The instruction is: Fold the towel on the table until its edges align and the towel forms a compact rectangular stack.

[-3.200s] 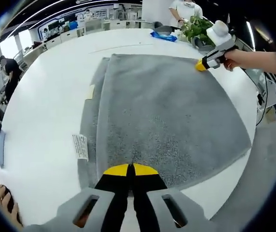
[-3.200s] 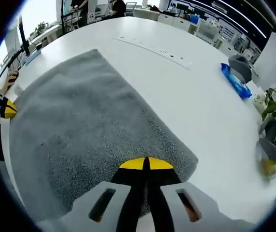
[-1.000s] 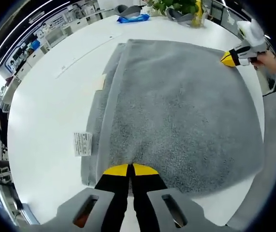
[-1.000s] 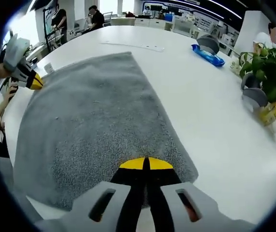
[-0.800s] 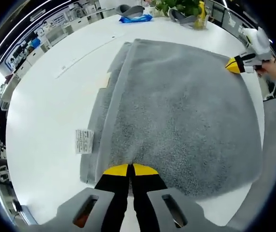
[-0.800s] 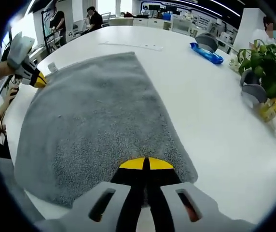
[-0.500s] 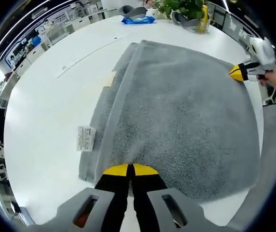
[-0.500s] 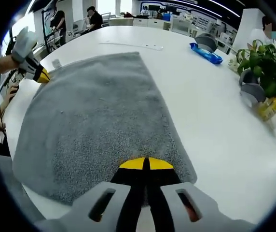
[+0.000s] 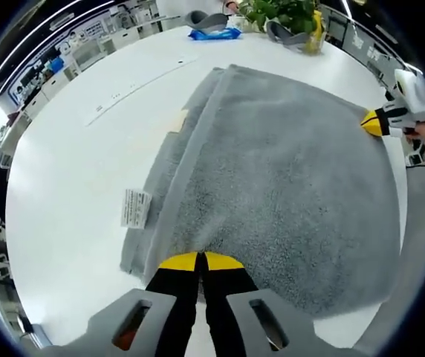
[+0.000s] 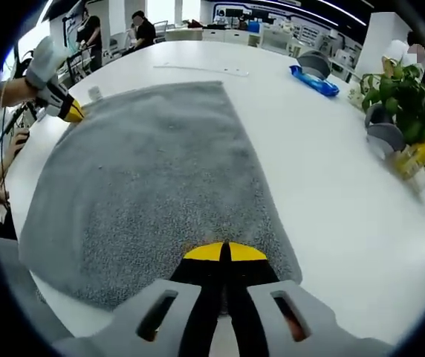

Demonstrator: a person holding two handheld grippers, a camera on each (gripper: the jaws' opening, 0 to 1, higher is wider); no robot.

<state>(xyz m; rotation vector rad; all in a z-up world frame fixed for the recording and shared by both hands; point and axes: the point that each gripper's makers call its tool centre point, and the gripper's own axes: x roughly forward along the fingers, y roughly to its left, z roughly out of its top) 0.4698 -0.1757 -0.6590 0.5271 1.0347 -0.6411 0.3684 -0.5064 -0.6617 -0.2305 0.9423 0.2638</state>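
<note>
A grey towel (image 9: 272, 171) lies folded on the white table (image 9: 71, 149), its lower layer sticking out along the left side. Beside that edge lie a white label (image 9: 136, 208) and a small yellowish tag (image 9: 177, 121). My left gripper (image 9: 200, 260) is shut on the upper layer's near edge. My right gripper (image 9: 376, 123) pinches the far right corner in the left gripper view. In the right gripper view the towel (image 10: 153, 171) spreads ahead, the right gripper (image 10: 225, 251) is shut on its near corner, and the left gripper (image 10: 69, 111) holds the far left corner.
A potted plant (image 10: 402, 85), a grey bowl-like thing (image 10: 385, 137), a yellow object (image 10: 420, 156) and a blue packet (image 10: 313, 80) stand at the table's right. People (image 10: 142, 26) sit at desks beyond. A hand (image 10: 8, 141) shows at the left edge.
Both grippers stay shut on the towel. The views have shifted with the hands, and the upper layer has been drawn slightly across the table; each opposite gripper appears a little displaced.
</note>
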